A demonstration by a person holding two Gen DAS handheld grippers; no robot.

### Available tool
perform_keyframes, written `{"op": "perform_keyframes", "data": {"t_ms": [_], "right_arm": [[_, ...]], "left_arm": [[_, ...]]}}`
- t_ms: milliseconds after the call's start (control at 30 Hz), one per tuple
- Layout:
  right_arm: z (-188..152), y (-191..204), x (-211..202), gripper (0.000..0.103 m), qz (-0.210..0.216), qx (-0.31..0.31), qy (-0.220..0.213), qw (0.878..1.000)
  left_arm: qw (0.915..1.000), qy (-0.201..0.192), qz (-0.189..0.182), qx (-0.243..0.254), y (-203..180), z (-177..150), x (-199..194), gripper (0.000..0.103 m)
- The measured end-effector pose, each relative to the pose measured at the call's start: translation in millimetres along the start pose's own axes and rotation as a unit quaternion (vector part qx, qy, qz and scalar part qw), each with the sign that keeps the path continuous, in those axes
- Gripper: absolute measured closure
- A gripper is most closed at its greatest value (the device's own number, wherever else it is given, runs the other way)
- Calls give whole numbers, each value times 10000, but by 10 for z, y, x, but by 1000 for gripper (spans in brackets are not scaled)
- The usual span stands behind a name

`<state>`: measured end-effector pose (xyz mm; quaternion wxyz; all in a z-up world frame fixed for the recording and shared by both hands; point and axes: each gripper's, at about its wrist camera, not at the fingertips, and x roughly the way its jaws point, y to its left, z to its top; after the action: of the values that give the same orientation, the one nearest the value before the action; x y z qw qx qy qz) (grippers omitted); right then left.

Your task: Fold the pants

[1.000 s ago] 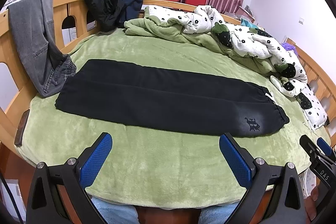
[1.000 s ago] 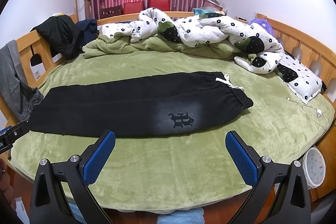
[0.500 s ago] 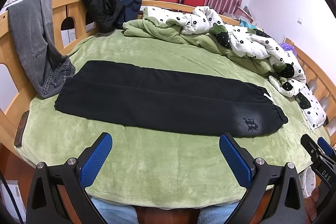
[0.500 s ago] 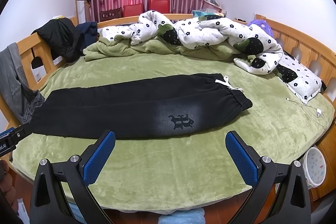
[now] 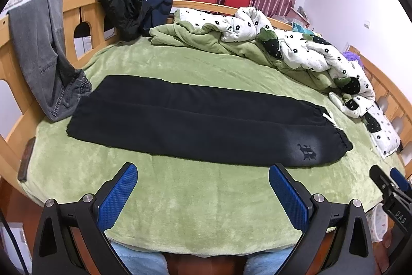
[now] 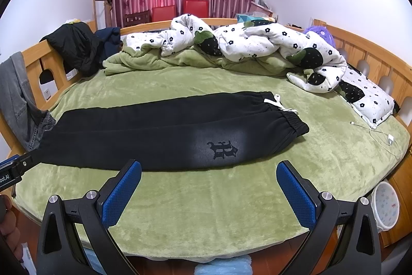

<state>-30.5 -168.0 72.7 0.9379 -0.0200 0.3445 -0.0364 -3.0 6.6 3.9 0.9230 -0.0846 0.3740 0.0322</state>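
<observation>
The black pants (image 5: pixel 206 125) are laid out flat on the green bed cover (image 5: pixel 206 202), already doubled lengthwise so that one leg lies on the other; the waistband with its white drawstring (image 6: pixel 279 105) is at the right end and the cuffs at the left, close to the grey jeans (image 5: pixel 43 53) hung over the wooden bed rail (image 5: pixel 85 9). Against the views of a second ago, the pants are seen from slightly closer and a little lower in both wrist views, while their outline on the bed is unchanged. From this it is judged that both grippers are being brought in toward the near edge and that no fold across the length has been started. The left gripper (image 5: pixel 203 190) is held with its blue pads wide apart and nothing between them, above bare bed cover just short of the garment. The right gripper (image 6: pixel 208 184) is likewise spread and empty, facing the embroidered logo (image 6: pixel 222 150) near the waistband. A crosswise fold is judged to be the next step.
</observation>
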Motion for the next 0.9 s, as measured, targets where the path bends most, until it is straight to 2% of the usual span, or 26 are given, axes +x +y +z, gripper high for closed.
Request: {"op": "perform_keyframes", "data": {"t_ms": [233,367,533,667,800,900], "right_arm": [[-8,74,-10,0,295,-127,29,9995],[-11,88,70,0,131,-173,-4,9998],[-46,6,252,0,251,-84,-59,9996],[-140,-129,506,1,385,2,-50,9992],[-257,-355,885,6,493,253,325,9979],[-360,-565,1176,14,517,485,599,9957]], "left_arm": [[9995,-308,70,53,58,3,-73,0],[9992,-387,56,53,181,-10,-43,1],[9995,-294,76,-91,465,-118,140,1],[9997,46,-96,-236,728,-224,418,1],[9989,109,-152,-440,984,-367,727,1],[9970,285,-270,-667,1193,-476,1059,1]]}}
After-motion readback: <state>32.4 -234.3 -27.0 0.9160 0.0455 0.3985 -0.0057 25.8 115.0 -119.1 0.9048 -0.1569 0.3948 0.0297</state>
